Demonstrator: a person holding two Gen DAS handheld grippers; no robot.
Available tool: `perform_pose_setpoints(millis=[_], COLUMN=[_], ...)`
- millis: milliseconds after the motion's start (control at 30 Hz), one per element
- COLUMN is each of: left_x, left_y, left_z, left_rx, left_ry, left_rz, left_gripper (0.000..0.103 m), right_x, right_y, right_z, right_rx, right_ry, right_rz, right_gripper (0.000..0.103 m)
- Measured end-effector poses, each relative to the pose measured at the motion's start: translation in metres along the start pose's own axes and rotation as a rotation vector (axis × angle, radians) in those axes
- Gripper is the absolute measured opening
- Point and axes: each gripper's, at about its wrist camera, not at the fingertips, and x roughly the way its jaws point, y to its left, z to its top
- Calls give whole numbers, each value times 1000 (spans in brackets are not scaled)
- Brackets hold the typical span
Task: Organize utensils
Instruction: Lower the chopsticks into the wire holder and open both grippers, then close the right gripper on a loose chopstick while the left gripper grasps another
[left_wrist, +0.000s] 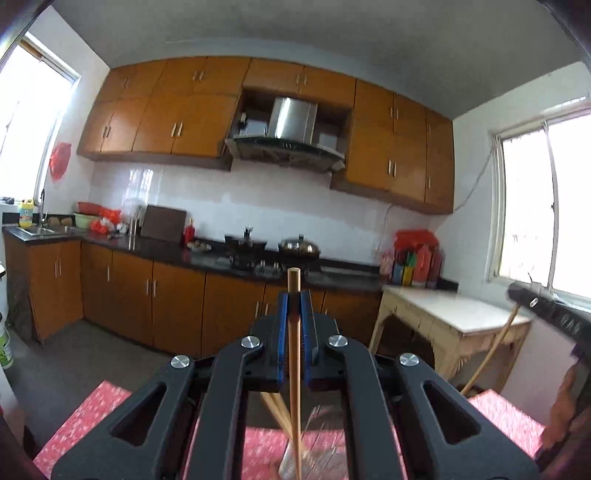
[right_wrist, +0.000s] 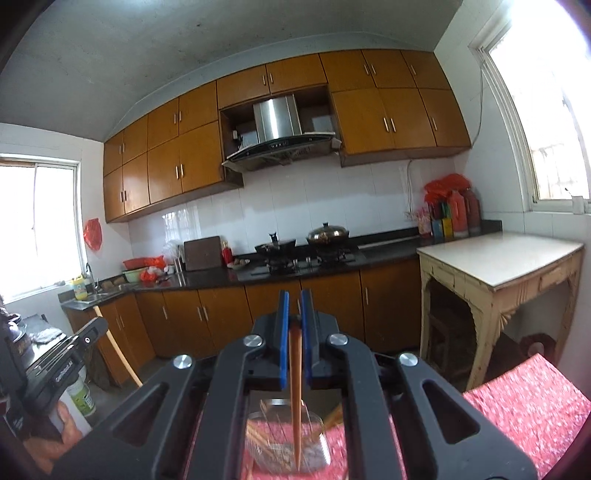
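Note:
My left gripper is shut on a light wooden chopstick that stands upright between the blue pads, its top just above them. Its lower end hangs over a clear glass with several more chopsticks leaning in it. My right gripper is shut on a darker brown chopstick that points down into a clear glass on the red patterned tablecloth. At the right edge of the left wrist view, the right gripper shows with its chopstick hanging below it.
A kitchen counter with a stove, pots and a sink runs along the far wall under brown cabinets. A cream side table stands to the right by a window. The red-covered table lies directly below both grippers.

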Motion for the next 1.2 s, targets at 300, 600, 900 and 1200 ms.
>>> perform_pose_setpoints(millis=[300,600,900,1200], left_x=[65,109,92,38], left_y=[-24,-22,-6,9], left_z=[-18,-66,-65,-78], left_rx=[-25,-9,-15,13], left_ry=[-30,93,156,199], left_rz=[51,57,103,138], left_gripper=[7,7,8,24], right_x=[82,135,99,40], right_y=[-5,-20,-47,-73], right_z=[-22,-64,-74,-115], right_rx=[37,45,55,73], right_ry=[2,127,141,231], right_rz=[-32,-37,-127,-185], right_gripper=[7,9,36,36])
